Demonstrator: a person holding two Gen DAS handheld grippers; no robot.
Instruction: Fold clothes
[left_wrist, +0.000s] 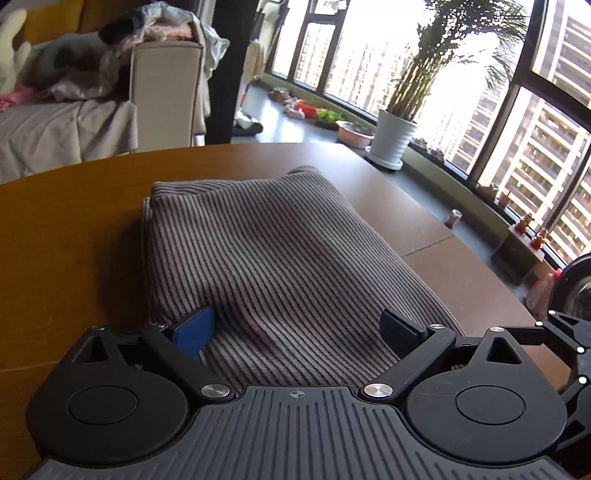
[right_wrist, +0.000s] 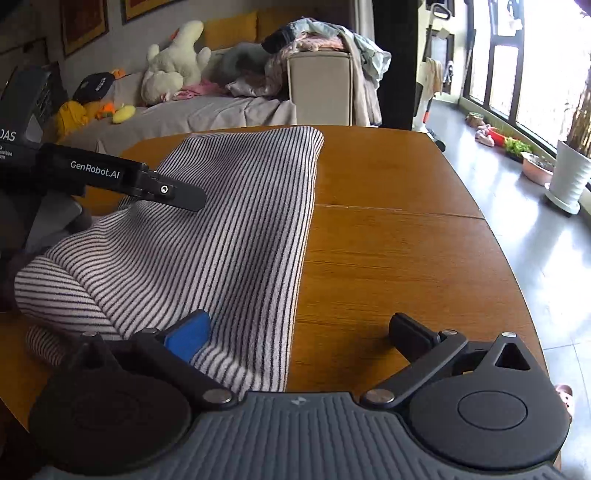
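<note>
A folded striped grey-and-black garment (left_wrist: 266, 258) lies on the brown wooden table (left_wrist: 66, 229). My left gripper (left_wrist: 299, 328) is open, its jaws spread wide just over the garment's near edge, holding nothing. In the right wrist view the same garment (right_wrist: 207, 236) covers the table's left part. My right gripper (right_wrist: 299, 332) is open over the garment's right edge, its left finger above the cloth and its right finger above bare wood. The left gripper's black body (right_wrist: 110, 177) shows at the left, over the garment.
The table (right_wrist: 399, 258) ends at a rounded edge on the right, with grey floor beyond. A potted plant (left_wrist: 395, 140) stands by the windows. A couch (right_wrist: 207, 110) with soft toys and piled clothes lies behind the table.
</note>
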